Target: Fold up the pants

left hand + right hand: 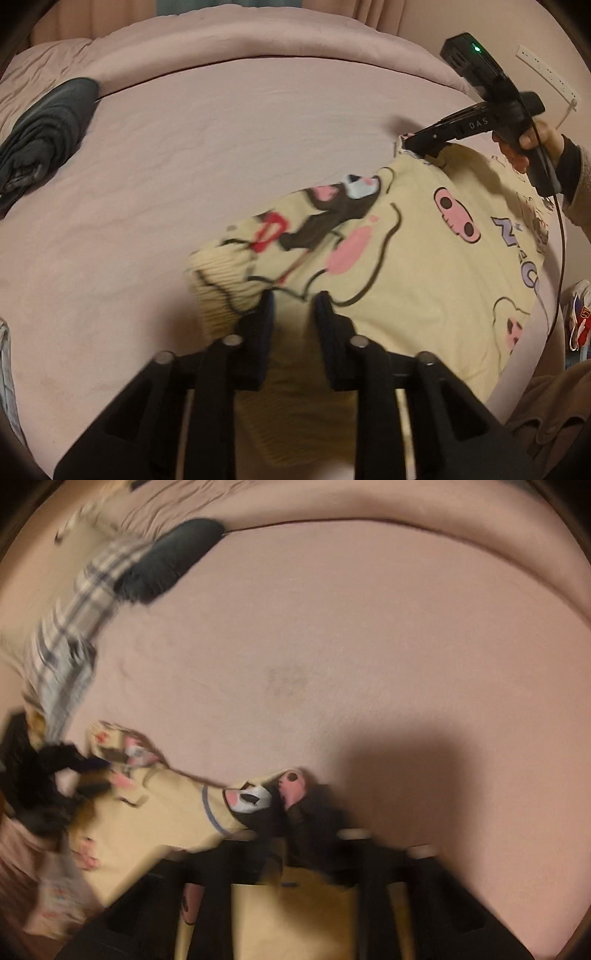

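Note:
The cream cartoon-print pants [406, 266] lie on the pink bed [221, 147], held up at two places. My left gripper [293, 306] is shut on the cloth next to the ribbed cuff [218, 284]. My right gripper [417, 144] is shut on the far edge of the pants, seen at the upper right of the left wrist view. In the blurred right wrist view the pants [166, 812] stretch left from my right gripper [286, 812], which pinches the printed edge. The left gripper [85, 775] shows there as a dark shape at the left.
A dark folded garment [44, 136] lies at the bed's left side; it also shows in the right wrist view [170, 561] next to a plaid garment [74, 627]. A rolled pink duvet [258, 40] runs along the far edge. Shoes [580, 314] sit on the floor at right.

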`<state>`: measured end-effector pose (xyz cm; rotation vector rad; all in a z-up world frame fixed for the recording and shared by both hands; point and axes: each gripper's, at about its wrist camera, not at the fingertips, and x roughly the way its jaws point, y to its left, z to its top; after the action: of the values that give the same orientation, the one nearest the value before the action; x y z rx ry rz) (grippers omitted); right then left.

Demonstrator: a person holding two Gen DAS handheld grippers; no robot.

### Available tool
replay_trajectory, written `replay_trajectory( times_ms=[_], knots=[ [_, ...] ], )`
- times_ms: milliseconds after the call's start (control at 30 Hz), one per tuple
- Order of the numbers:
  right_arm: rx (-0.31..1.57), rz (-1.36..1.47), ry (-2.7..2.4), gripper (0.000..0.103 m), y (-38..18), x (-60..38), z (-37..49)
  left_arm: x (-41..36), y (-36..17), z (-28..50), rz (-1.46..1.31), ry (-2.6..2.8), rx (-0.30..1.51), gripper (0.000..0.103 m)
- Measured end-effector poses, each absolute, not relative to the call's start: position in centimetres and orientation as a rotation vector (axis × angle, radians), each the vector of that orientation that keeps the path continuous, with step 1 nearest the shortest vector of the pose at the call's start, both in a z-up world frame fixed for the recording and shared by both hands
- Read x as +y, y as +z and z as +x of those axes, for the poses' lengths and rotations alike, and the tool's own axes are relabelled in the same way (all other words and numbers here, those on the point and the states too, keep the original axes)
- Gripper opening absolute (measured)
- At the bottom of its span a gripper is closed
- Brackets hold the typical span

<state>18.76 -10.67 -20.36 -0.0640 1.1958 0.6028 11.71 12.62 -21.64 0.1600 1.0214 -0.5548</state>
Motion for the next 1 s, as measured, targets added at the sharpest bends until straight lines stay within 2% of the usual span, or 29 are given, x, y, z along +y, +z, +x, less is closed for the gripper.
replay_trajectory(
  times_ms=[33,100,233,300,367,400,433,467,500,533,567,733,867,933,1000],
  knots=[
    [1.17,-0.088,0.593,0.007,-20.2,-10.4,18.6,13.0,-21.6,11.7,0.16,-0.552,1.024,0.016],
    [1.14,-0.15,0.547,0.006,-20.0,-10.0,18.9,12.7,-21.9,11.7,0.209,-0.518,1.013,0.005],
    [1.031,-0.174,0.409,0.006,-19.6,-9.8,19.1,12.2,-21.9,11.6,0.255,-0.491,1.003,0.005],
    [1.07,-0.176,0.359,0.008,-20.1,-10.3,19.2,12.0,-21.6,11.3,0.272,-0.476,1.001,0.005],
    [1.033,-0.157,0.332,0.012,-19.4,-11.3,17.4,11.8,-20.9,10.6,0.284,-0.466,1.0,0.005],
    [0.97,-0.131,0.322,0.015,-18.4,-12.4,15.5,11.7,-20.4,10.1,0.287,-0.468,0.994,0.008],
    [0.931,-0.109,0.32,0.026,-17.7,-13.2,14.0,11.5,-20.0,9.6,0.289,-0.467,0.988,0.012],
    [0.887,-0.064,0.323,0.041,-17.0,-14.5,11.8,11.2,-19.4,9.0,0.286,-0.473,0.978,0.026],
    [0.853,-0.015,0.33,0.047,-16.5,-15.7,9.8,11.0,-19.0,8.5,0.278,-0.479,0.964,0.047],
    [0.824,0.027,0.341,0.053,-16.2,-16.9,7.5,10.3,-18.5,8.0,0.264,-0.487,0.945,0.059],
    [0.811,0.053,0.348,0.053,-16.4,-18.3,5.3,9.7,-18.1,7.5,0.248,-0.497,0.932,0.073],
    [0.891,0.122,0.292,0.053,-19.2,-25.5,-1.2,4.6,-17.8,6.8,0.19,-0.606,0.92,0.075],
    [0.959,0.221,0.18,0.052,-21.5,-32.2,-2.8,2.0,-20.8,7.6,0.256,-0.567,1.01,0.076],
    [0.937,0.284,0.19,0.052,-21.3,-35.8,-4.0,1.8,-22.7,8.0,0.296,-0.52,1.071,0.076],
    [0.948,0.262,0.079,0.052,-20.5,-39.1,-5.2,2.2,-22.4,7.9,0.271,-0.515,1.068,0.078]
  ],
)
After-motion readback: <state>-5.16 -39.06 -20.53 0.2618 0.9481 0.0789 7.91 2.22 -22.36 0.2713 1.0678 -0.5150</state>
